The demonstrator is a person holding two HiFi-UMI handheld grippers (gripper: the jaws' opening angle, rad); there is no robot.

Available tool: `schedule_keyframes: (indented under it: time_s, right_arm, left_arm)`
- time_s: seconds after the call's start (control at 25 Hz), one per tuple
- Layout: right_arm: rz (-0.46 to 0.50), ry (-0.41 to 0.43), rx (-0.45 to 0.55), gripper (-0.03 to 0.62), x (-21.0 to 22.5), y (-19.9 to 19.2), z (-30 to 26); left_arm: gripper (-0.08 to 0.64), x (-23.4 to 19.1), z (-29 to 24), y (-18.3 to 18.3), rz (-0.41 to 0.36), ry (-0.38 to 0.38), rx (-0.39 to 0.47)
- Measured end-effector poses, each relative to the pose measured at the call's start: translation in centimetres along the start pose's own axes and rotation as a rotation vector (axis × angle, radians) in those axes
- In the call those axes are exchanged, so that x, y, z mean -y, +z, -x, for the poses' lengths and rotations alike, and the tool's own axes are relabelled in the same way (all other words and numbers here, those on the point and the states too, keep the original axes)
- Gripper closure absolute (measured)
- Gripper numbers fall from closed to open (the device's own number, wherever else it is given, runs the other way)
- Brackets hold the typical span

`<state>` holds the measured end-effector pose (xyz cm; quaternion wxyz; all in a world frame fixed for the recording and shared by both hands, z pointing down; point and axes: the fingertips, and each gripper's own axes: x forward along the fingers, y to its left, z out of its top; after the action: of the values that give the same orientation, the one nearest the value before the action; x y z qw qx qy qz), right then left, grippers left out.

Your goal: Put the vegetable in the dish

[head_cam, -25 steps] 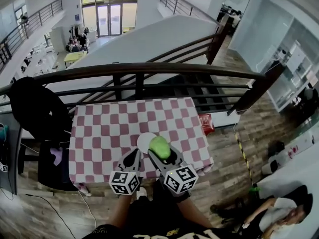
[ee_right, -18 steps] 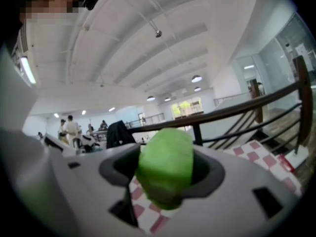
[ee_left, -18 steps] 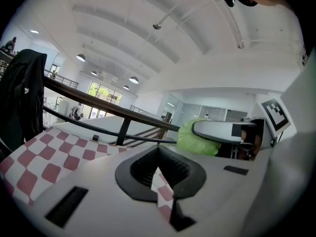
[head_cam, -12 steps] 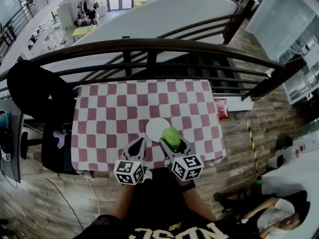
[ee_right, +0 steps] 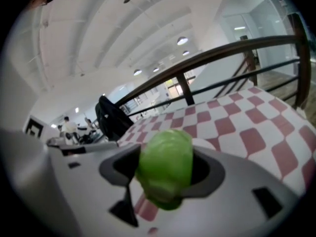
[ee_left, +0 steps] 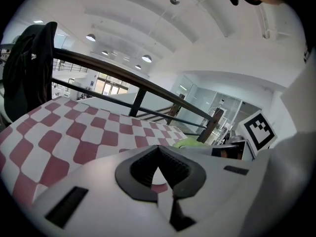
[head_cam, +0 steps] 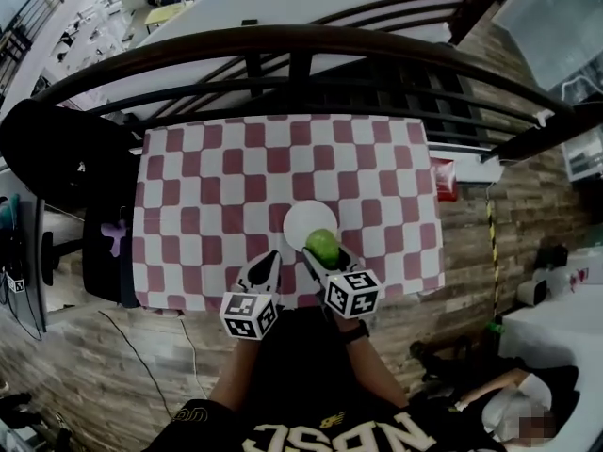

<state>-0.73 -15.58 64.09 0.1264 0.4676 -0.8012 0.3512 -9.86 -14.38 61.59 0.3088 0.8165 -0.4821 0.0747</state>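
The right tongs (head_cam: 321, 252) are clamped on the green vegetable (head_cam: 322, 245), holding it at the near rim of the white dish (head_cam: 303, 218) on the checked desk (head_cam: 207, 205). The left tongs (head_cam: 268, 261) — pressed together, holding nothing — hang just beside them.

The head view has tipped further down. The checked bench (head_cam: 207, 196) now fills its middle, and more of the person's shirt (head_cam: 311, 384) shows at the bottom. The vegetable (head_cam: 322, 245) in the right gripper (head_cam: 322, 252) looks smaller than before and overlaps only the near edge of the dish (head_cam: 303, 217). The left gripper (head_cam: 270, 260), earlier at the dish's edge, now sits clear of it.
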Motion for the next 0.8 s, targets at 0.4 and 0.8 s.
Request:
schedule_keyframes:
  time_s: [0.4,0.8]
  right_arm:
    - [-0.09,0.078,-0.113,0.327,1.9,-2.2,-5.5]
    - [-0.137,0.184,-0.173,0.327,1.0,-2.4,-10.3]
  left_arm:
    - [0.541,-2.5,-2.4,-0.7,0.021,0.026,-0.037]
    - [0.543,-4.5,-4.0,-1.4,0.038,0.074,-0.058]
